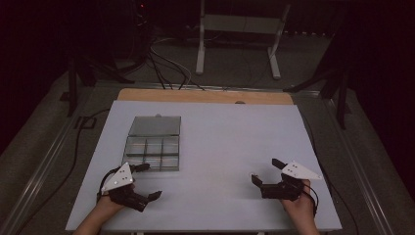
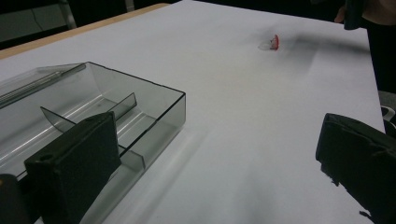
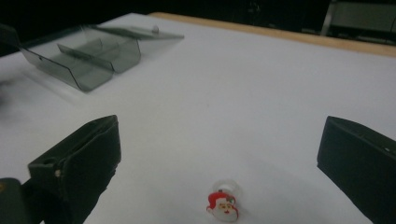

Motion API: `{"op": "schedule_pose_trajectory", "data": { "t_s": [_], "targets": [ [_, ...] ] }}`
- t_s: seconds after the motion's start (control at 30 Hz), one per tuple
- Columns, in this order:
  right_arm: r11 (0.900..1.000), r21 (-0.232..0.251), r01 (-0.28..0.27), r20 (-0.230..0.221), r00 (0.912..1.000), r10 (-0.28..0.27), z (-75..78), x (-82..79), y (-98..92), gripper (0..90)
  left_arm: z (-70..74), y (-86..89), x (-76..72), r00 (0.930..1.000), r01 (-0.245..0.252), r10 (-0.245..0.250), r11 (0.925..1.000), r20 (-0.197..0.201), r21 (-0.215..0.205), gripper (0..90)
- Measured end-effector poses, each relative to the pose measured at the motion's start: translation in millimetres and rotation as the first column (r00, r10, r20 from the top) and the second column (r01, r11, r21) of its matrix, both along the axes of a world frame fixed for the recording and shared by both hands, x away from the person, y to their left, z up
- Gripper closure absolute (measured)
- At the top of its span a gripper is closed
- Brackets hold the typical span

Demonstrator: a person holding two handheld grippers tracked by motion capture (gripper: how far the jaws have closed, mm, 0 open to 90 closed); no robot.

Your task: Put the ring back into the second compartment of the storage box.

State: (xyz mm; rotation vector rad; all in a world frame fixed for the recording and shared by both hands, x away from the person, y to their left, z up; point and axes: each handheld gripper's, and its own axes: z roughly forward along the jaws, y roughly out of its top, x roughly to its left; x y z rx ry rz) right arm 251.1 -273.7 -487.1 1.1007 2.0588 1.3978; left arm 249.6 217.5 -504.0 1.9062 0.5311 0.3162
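Note:
A small Santa-face ring lies on the white table top between the wide-apart jaws of my right gripper, low and close to the camera. That ring also shows far off in the left gripper view. A clear smoky compartment box with its lid laid open behind it sits left of centre. My left gripper rests open just in front of the box's near right corner, one jaw beside the box. My right gripper is open at the front right, empty.
The white table top ends in a wooden strip at the far side. Beyond it stand a white metal frame and floor cables. The box lies far left of my right gripper.

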Motion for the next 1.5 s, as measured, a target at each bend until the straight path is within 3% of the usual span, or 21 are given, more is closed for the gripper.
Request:
{"op": "schedule_pose_trajectory", "data": {
  "t_s": [0.27,1.2,1.3,1.5],
  "targets": [
    [0.999,-0.038,-0.001,-0.08,0.9968,-0.002,-5.1,4.2,2.4,0.0,-1.1,-0.6,0.7,1.0,0.003,-0.003,1.0,-0.007,0.009,0.8],
    [0.989,-0.143,-0.028,-0.187,0.9823,0.001,-24.1,14.7,18.0,0.0,-0.3,0.1,0.0,1.0,0.001,-0.001,1.0,-0.008,-0.001,0.8],
    [0.988,-0.154,-0.025,-0.199,0.98,-0.007,-25.0,15.0,18.0,6.0,-0.3,0.1,0.0,1.0,0.0,0.0,1.0,-0.008,0.0,0.8],
    [0.982,-0.188,-0.016,-0.181,0.9834,-0.018,-24.8,16.5,17.4,14.8,0.2,0.7,-0.1,1.0,-0.004,0.004,1.0,-0.003,-0.003,0.8]
  ]
}}
